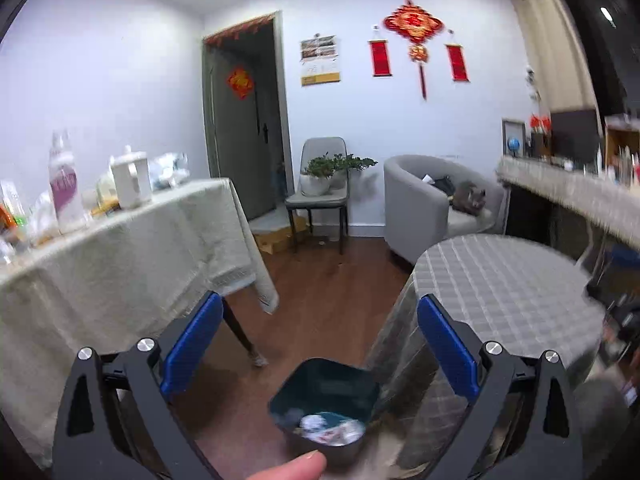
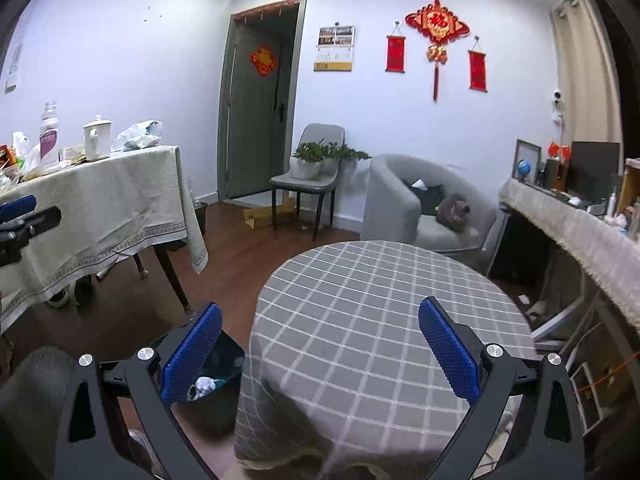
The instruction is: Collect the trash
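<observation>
**Left wrist view**
- Your left gripper [image 1: 318, 344]: jaws spread wide, nothing between them, raised over the floor.
- Bin [image 1: 325, 402]: dark, open-topped, on the wood floor at 6 o'clock, just beside the drape of the round bench [image 1: 508, 288]. Crumpled white trash [image 1: 332, 430] already lies in its bottom.
- Long bench [image 1: 120, 248] at 9 o'clock: bottle [image 1: 64, 184], white lidded mug [image 1: 130, 178], plastic bags [image 1: 170, 170] and smaller clutter, blurred. Which of it counts as trash, I cannot tell.
- A fingertip [image 1: 292, 468] shows at the lower edge.

**Right wrist view**
- Your right gripper [image 2: 320, 344]: jaws likewise wide apart and empty, raised over the round bench [image 2: 380, 300], whose checked cloth shows nothing on it.
- Bin [image 2: 216, 376] at 7 o'clock, partly behind the left blue pad, white scraps inside.
- Your left gripper again at 9 o'clock [image 2: 24, 216], in front of the long bench [image 2: 100, 208].
- Cat [image 2: 452, 208] in the grey armchair [image 2: 400, 196] at 1 o'clock; potted plants [image 2: 316, 160] on a chair; side counter [image 2: 580, 224] at 3 o'clock.

**Risks, as judged**
- The left view is motion-smeared; reach into the long bench's clutter at that speed and you may knock over the bottle or mug.
- The bin hugs the hanging cloth, so a careless drop could land on the floor or snag the drape.
- Thin bags may slip from wide pads.
</observation>
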`<act>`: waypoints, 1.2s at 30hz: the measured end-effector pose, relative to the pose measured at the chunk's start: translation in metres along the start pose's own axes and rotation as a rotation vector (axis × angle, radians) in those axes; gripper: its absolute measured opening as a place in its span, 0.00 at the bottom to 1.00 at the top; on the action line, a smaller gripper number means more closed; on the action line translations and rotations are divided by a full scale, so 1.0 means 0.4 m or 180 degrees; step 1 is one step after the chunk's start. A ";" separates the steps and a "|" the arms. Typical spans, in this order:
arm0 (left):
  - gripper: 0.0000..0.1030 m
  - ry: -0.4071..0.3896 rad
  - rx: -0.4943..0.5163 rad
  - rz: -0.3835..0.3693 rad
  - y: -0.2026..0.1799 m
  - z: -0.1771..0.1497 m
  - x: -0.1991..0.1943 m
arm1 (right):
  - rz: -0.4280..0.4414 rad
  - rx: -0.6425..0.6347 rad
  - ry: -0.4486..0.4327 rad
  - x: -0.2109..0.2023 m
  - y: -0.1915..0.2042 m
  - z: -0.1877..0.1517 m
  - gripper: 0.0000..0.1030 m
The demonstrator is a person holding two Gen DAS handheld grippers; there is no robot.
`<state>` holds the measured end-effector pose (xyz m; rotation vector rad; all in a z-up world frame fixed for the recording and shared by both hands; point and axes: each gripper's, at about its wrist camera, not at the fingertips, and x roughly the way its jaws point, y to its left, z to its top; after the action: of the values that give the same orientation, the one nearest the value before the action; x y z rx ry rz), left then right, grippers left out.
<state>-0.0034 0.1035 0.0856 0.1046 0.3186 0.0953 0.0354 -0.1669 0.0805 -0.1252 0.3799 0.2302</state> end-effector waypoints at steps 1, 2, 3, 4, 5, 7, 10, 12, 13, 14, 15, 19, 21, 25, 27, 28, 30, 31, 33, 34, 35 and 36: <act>0.97 -0.0023 0.0032 -0.0002 -0.004 -0.008 -0.009 | -0.0019 0.0024 -0.0006 -0.016 -0.007 -0.011 0.97; 0.97 -0.0023 0.0031 -0.0024 -0.007 -0.016 -0.016 | -0.0018 0.0060 -0.0013 -0.035 -0.016 -0.025 0.97; 0.97 0.0004 0.0010 -0.0061 -0.009 -0.026 -0.025 | -0.0020 0.0082 -0.0021 -0.048 -0.021 -0.035 0.97; 0.97 0.0011 0.0003 -0.0079 -0.011 -0.036 -0.034 | -0.0035 0.0106 -0.0034 -0.066 -0.027 -0.050 0.97; 0.97 0.0006 0.0025 -0.0082 -0.014 -0.051 -0.046 | -0.0045 0.0123 -0.0044 -0.078 -0.032 -0.061 0.97; 0.97 -0.0004 0.0094 -0.0049 -0.022 -0.074 -0.062 | -0.0043 0.0175 -0.0058 -0.101 -0.038 -0.083 0.97; 0.97 0.0005 0.0019 -0.0025 -0.021 -0.103 -0.077 | -0.0048 0.0199 -0.0114 -0.141 -0.039 -0.107 0.97; 0.97 0.0044 -0.0072 -0.0037 -0.017 -0.116 -0.078 | -0.0070 0.0202 -0.0149 -0.160 -0.034 -0.117 0.97; 0.97 0.0082 -0.0091 -0.0018 -0.015 -0.125 -0.077 | -0.0071 0.0207 -0.0157 -0.171 -0.032 -0.123 0.97; 0.96 0.0105 -0.0082 0.0013 -0.016 -0.132 -0.076 | -0.0080 0.0197 -0.0166 -0.176 -0.030 -0.127 0.97; 0.96 0.0113 -0.0070 0.0027 -0.019 -0.137 -0.077 | -0.0099 0.0183 -0.0175 -0.182 -0.028 -0.134 0.97; 0.96 0.0126 -0.0054 -0.0042 -0.023 -0.159 -0.081 | -0.0118 0.0128 -0.0112 -0.174 -0.018 -0.160 0.97; 0.96 0.0137 -0.0036 -0.0085 -0.026 -0.166 -0.081 | -0.0111 0.0088 -0.0126 -0.177 -0.012 -0.162 0.97; 0.96 0.0139 -0.0027 -0.0109 -0.033 -0.184 -0.090 | -0.0058 0.0158 -0.0146 -0.176 -0.017 -0.169 0.97; 0.96 0.0134 -0.0051 -0.0098 -0.029 -0.188 -0.093 | -0.0029 0.0242 -0.0165 -0.178 -0.029 -0.172 0.97; 0.96 0.0148 -0.0060 -0.0092 -0.027 -0.191 -0.092 | -0.0017 0.0272 -0.0172 -0.178 -0.032 -0.173 0.97; 0.96 0.0178 -0.0070 -0.0083 -0.023 -0.197 -0.088 | 0.0004 0.0322 -0.0183 -0.178 -0.038 -0.173 0.97; 0.96 0.0189 -0.0084 -0.0075 -0.020 -0.199 -0.087 | 0.0011 0.0339 -0.0187 -0.177 -0.039 -0.172 0.97; 0.96 0.0201 -0.0142 -0.0067 -0.010 -0.201 -0.086 | 0.0029 0.0374 -0.0194 -0.178 -0.041 -0.172 0.97; 0.96 0.0206 -0.0167 -0.0064 -0.006 -0.202 -0.087 | 0.0035 0.0381 -0.0197 -0.178 -0.041 -0.173 0.97; 0.96 0.0211 -0.0190 -0.0063 -0.002 -0.203 -0.087 | 0.0046 0.0385 -0.0200 -0.179 -0.039 -0.173 0.97; 0.96 0.0219 -0.0212 -0.0064 0.002 -0.204 -0.087 | 0.0057 0.0381 -0.0199 -0.179 -0.038 -0.173 0.97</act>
<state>-0.0622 0.1075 0.0194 0.0323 0.3847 0.0897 -0.0501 -0.2070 0.0452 0.0031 0.3318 0.2278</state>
